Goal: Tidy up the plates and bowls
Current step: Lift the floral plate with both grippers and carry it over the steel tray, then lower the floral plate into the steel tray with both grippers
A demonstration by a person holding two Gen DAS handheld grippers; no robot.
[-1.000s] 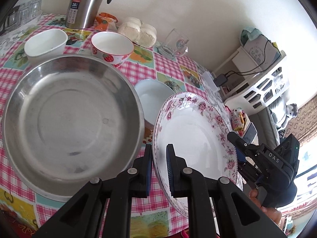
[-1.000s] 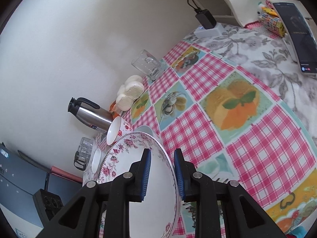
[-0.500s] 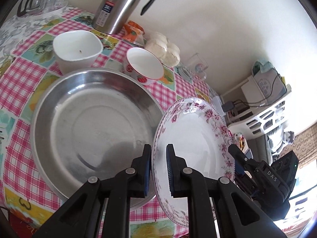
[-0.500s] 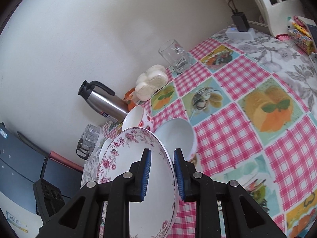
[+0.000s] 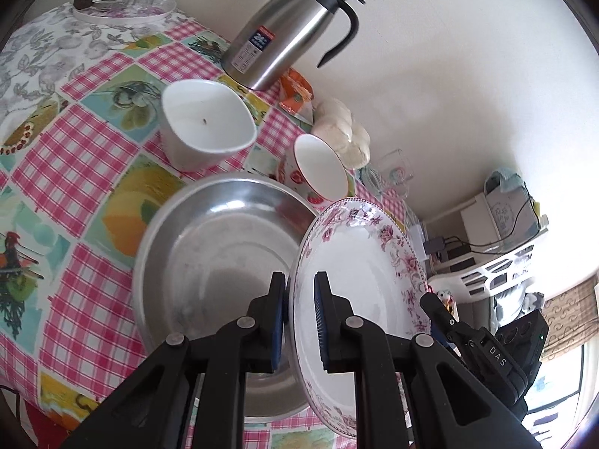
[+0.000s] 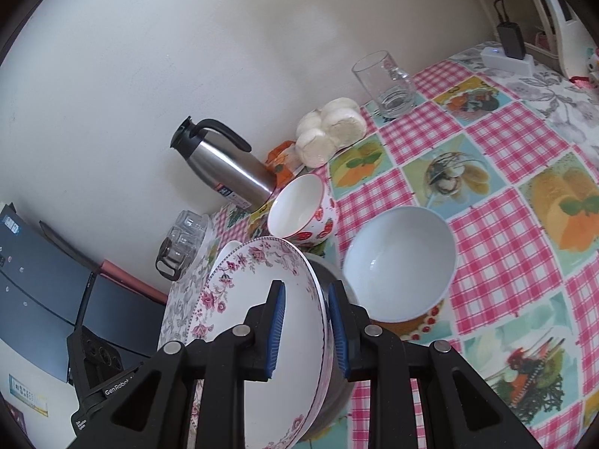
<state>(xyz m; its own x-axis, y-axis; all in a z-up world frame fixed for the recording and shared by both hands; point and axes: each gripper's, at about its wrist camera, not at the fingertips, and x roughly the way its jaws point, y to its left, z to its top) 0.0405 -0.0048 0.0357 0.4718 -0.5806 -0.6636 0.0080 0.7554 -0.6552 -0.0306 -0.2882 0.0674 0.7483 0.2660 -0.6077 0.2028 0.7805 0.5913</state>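
We hold the left gripper (image 5: 298, 310) low over the table, its two blue-padded jaws narrowed onto the near rim of the white plate with a pink floral border (image 5: 359, 273), one pad on each face. The plate stands tilted on edge above the large round stainless-steel pan (image 5: 209, 247), whose right side it overlaps. Our right gripper (image 6: 305, 331) clamps the opposite rim of the same plate (image 6: 243, 299) in the same way, its jaws nearly closed on the edge.

Left of the pan, the pink checked tablecloth with fruit panels (image 5: 86, 172) lies bare. Behind the pan stands a white squarish ceramic bowl (image 5: 206, 123), then a small white bowl with strawberry print (image 5: 318, 168), just beside the pan's far rim. A steel vacuum jug with a black handle (image 5: 292, 30) stands against the wall. In the right wrist view, a plain white round bowl (image 6: 398, 262) sits just right of the pan, close to the right gripper's outer finger (image 6: 338, 333). A clear glass mug (image 6: 387, 82) stands farther back.
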